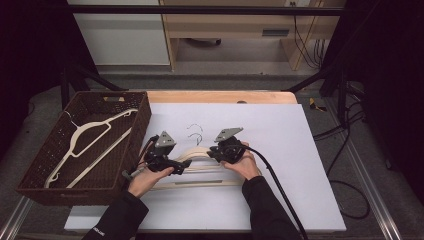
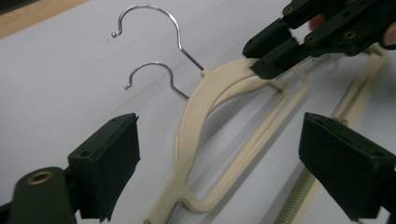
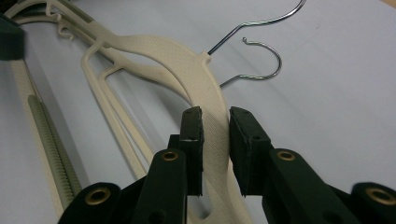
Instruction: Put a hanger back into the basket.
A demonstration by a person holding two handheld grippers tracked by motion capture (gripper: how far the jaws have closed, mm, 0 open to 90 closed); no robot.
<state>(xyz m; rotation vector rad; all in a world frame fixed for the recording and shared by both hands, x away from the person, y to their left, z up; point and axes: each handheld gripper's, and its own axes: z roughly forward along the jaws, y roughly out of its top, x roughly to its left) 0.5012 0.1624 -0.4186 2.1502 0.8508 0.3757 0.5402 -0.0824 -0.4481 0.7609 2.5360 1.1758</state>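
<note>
The two stacked hangers point(image 2: 196, 135) lie on the white sheet point(image 1: 300, 150), long axis across the table. The right gripper point(image 3: 215, 123) pinches the top hanger's shoulder; the left gripper point(image 2: 219, 158) straddles the opposite shoulder, jaws wide (nothing gripped), and is nearer the basket point(image 1: 142, 125).

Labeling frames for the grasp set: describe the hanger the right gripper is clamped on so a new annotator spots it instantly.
Start at the white sheet covering the table, right of the brown wicker basket. In its middle, two cream plastic hangers lie stacked, wire hooks pointing away from the person. The one meant is the top hanger: the right gripper pinches its shoulder arm, and its hook reaches farther out than the hook beneath.
</note>
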